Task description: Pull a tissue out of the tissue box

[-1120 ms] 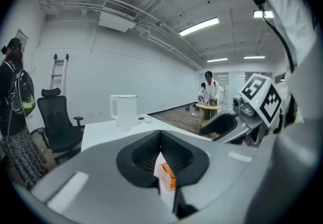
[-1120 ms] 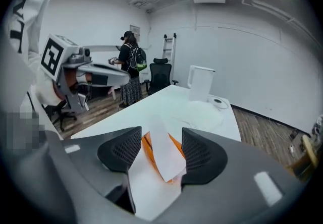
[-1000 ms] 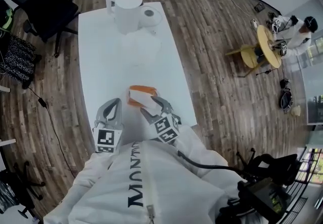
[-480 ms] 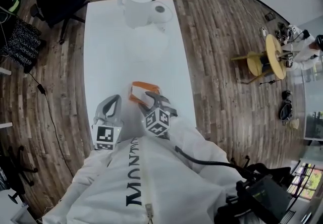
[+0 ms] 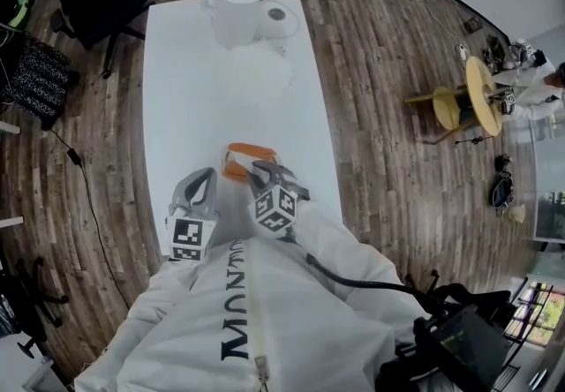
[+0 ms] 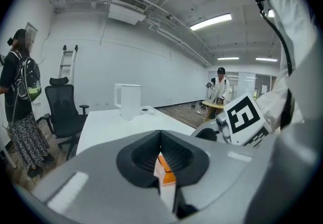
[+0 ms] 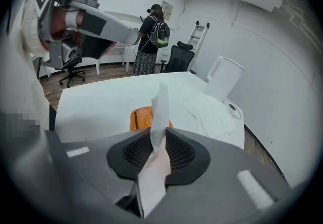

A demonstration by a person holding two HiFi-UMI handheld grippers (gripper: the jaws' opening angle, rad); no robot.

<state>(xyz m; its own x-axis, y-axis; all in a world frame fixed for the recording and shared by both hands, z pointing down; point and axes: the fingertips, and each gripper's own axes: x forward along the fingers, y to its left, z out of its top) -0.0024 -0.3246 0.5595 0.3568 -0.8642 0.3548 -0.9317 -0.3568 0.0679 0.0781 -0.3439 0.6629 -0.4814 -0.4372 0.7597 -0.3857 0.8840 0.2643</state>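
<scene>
Holds both white-sleeved arms tucked close to the chest at the near end of a long white rectangular table (image 5: 185,90). Points the right gripper (image 5: 263,173) steeply down and away from the body, right over a flat orange rectangular tissue box (image 7: 140,118). Carries the left gripper (image 5: 201,180) just beside it, aimed along the table and tipped only slightly down.

Closing the right jaws on a thin white paper tissue (image 7: 160,109), pressing it from both sides with the dark ribbed pads and leaving no more than the sheet's thickness between them. On the left, drawn together with the tips meeting. Shows a sliver of the orange and white box in the slit behind those tips; impossible to tell whether pinched there or merely seen past the jaws.

Lying flat near the table's near edge, just ahead of both grippers: the box, opening upward, long side running across the table at a slight slant. Standing upright out of that opening: the tissue, gathered into a narrow strip, long axis vertical, rising past the right jaw tips and trailing back between the pads toward the camera.

Farther up the table: a tall white plastic kettle with a handle (image 5: 237,0), a white roll (image 5: 283,18) touching it, and loose crumpled white tissues (image 7: 214,114) between those and the box.
</scene>
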